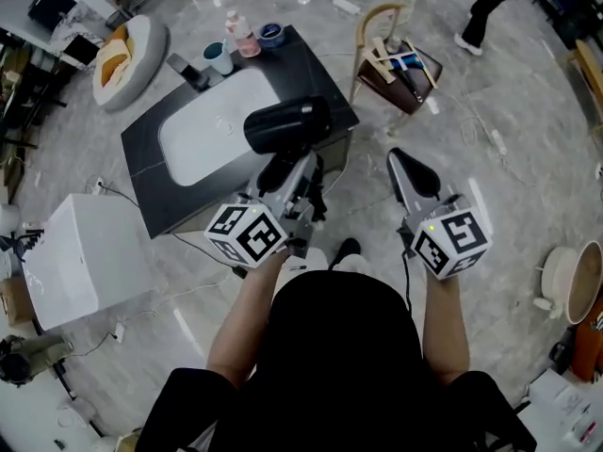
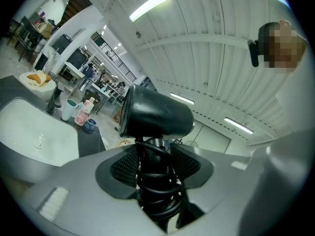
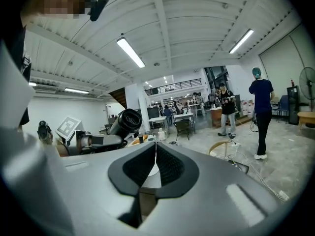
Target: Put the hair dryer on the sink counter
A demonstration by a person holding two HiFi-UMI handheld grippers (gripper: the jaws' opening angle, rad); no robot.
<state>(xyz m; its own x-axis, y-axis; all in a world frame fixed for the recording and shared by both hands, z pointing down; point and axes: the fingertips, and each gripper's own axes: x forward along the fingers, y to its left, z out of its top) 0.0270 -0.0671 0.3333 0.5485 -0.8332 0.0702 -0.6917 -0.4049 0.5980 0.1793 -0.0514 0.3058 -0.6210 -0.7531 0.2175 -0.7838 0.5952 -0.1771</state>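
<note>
A black hair dryer (image 1: 287, 125) stands upright in my left gripper (image 1: 280, 170), whose jaws are shut on its handle, wrapped in its black cord (image 2: 156, 191). The dryer's barrel (image 2: 155, 113) hangs over the near right corner of the dark sink counter (image 1: 151, 191) with its white basin (image 1: 212, 125). My right gripper (image 1: 407, 168) is held to the right of the counter, jaws shut with nothing between them (image 3: 155, 154). From the right gripper view the hair dryer (image 3: 126, 123) and the left gripper show at the left.
On the counter's far edge stand a teal cup (image 1: 217, 56), a pink bottle (image 1: 243, 36) and a blue round tin (image 1: 271, 34). A wooden chair (image 1: 396, 55) stands right of the counter, a white box (image 1: 85, 257) to its left. A person (image 1: 490, 3) walks at the far right.
</note>
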